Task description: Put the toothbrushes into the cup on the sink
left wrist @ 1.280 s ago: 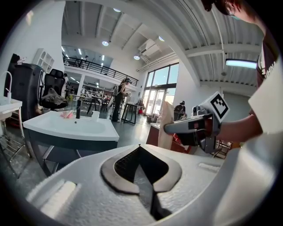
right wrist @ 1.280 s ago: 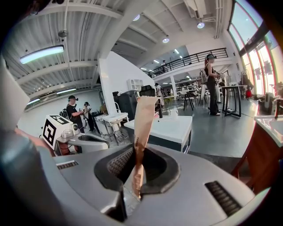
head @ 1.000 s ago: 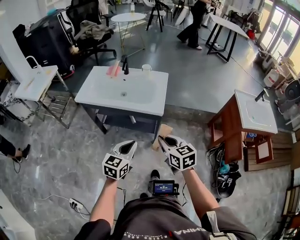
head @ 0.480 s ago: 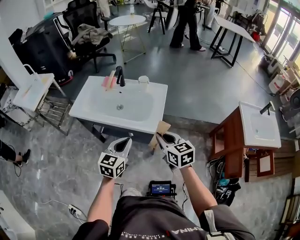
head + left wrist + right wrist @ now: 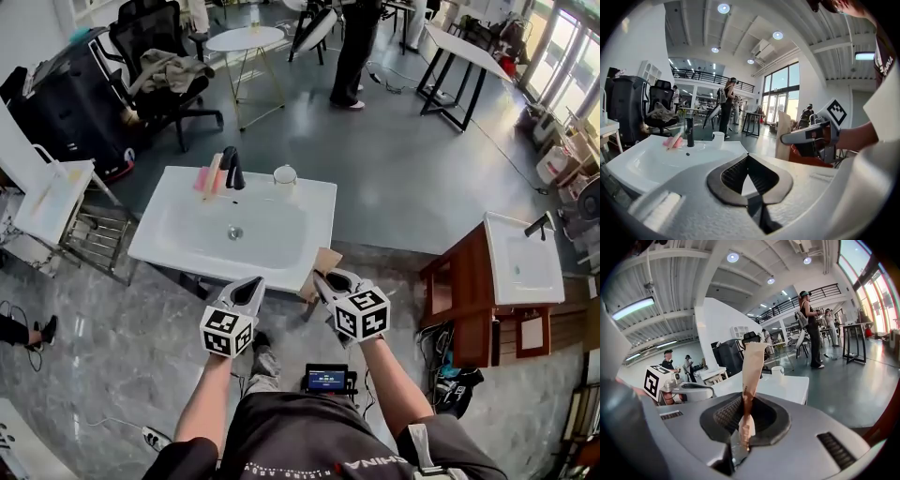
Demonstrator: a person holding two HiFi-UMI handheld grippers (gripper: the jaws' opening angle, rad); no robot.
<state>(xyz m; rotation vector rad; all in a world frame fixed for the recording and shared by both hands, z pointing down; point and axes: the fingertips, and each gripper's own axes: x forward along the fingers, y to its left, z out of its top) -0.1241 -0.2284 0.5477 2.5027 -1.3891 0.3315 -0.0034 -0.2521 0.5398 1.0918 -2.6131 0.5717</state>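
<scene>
1. One white round cup (image 5: 285, 174) stands upright on the back rim of the white rectangular ceramic sink (image 5: 309, 202), just to the right of the black tap (image 5: 232, 169).
2. On the other side of the tap, at the back left corner of the sink, lie the pink and pale toothbrushes (image 5: 206, 178). They are too small here to count or to see in detail.
3. The right gripper (image 5: 326, 278) is in front of the sink's near edge. Its jaws are pressed on a flat brown paper packet (image 5: 322, 262), which stands up between the pads and rises above them.
4. The left gripper (image 5: 253, 286) is just beside the right one, also before the near edge. Its jaws are closed tip to tip and hold nothing.
5. Both grippers point toward the sink and a little downward; neither touches it.
6. Around the sink is a grey stone floor (image 5: 122, 328). A black office chair (image 5: 159, 75) stands behind the sink to the left, and a second white sink on a wooden cabinet (image 5: 520, 258) stands well apart at the right.
</scene>
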